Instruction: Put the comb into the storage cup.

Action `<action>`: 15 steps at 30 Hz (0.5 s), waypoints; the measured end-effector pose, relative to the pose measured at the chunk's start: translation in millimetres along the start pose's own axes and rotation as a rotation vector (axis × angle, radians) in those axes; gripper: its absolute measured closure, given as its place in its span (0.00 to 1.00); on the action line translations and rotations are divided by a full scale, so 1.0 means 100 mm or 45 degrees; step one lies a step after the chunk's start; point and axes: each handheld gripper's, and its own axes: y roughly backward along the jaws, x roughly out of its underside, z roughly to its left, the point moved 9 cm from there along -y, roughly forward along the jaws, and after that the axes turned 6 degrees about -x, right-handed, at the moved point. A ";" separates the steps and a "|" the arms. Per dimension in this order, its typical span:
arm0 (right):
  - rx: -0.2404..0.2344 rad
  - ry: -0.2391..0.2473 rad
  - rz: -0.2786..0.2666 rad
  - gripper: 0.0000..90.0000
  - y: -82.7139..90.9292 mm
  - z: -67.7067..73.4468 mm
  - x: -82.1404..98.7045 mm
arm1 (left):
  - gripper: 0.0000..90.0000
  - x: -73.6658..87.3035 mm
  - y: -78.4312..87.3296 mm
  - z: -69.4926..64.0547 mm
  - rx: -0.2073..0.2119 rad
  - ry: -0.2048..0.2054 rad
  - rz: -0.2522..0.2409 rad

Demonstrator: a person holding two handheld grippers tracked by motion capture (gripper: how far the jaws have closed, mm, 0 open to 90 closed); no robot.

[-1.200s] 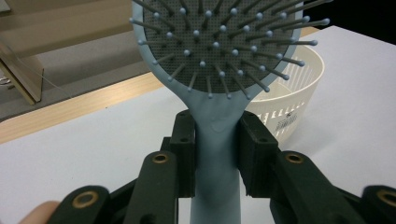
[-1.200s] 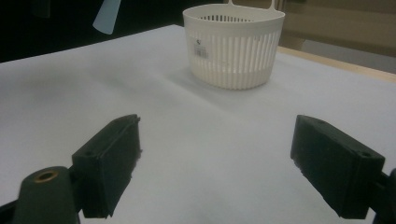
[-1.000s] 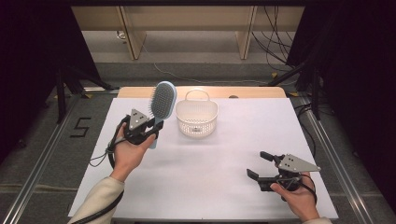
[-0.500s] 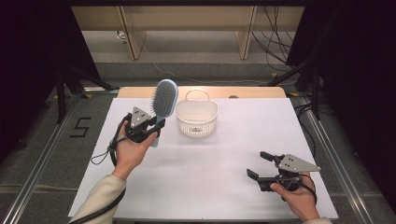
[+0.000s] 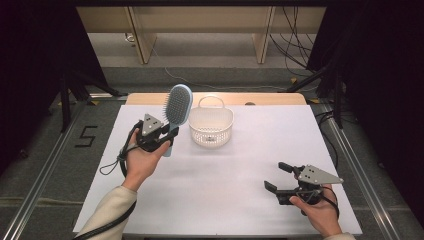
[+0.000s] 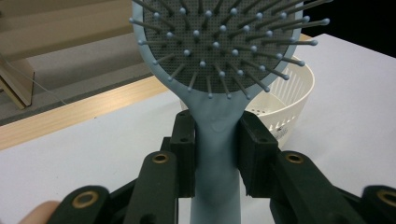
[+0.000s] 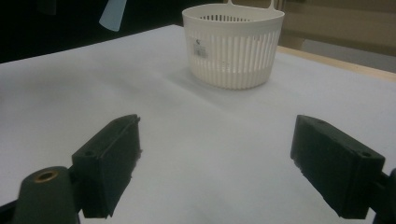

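While the left gripper [image 5: 167,137] clamps the handle of a blue brush [image 5: 176,107], the brush stands upright above the white table [image 5: 220,195], bristles facing the person's side, just left of the basket [image 5: 211,126]. From the left gripper view, both pads press the handle [image 6: 215,140] below the head. Well to the right, the right gripper [image 5: 275,177] sits low over the table, jaws apart around nothing.

Basket [image 5: 210,127] on the table [image 5: 240,165], toward its far edge, near centre. Hairbrush [image 5: 177,107] upright just left of the basket, above the table, between the left gripper's [image 5: 167,139] jaws. Right gripper [image 5: 277,177] at the near right, well apart from the basket.
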 end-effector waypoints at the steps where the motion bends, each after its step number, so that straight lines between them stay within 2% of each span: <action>1: -0.001 -0.001 0.000 0.18 0.00 0.00 0.00 | 0.78 0.00 -0.01 -0.01 0.001 -0.001 0.000; 15: 0.000 -0.001 -0.003 0.18 0.00 0.00 0.00 | 0.78 -0.08 -0.01 -0.01 0.009 0.005 -0.020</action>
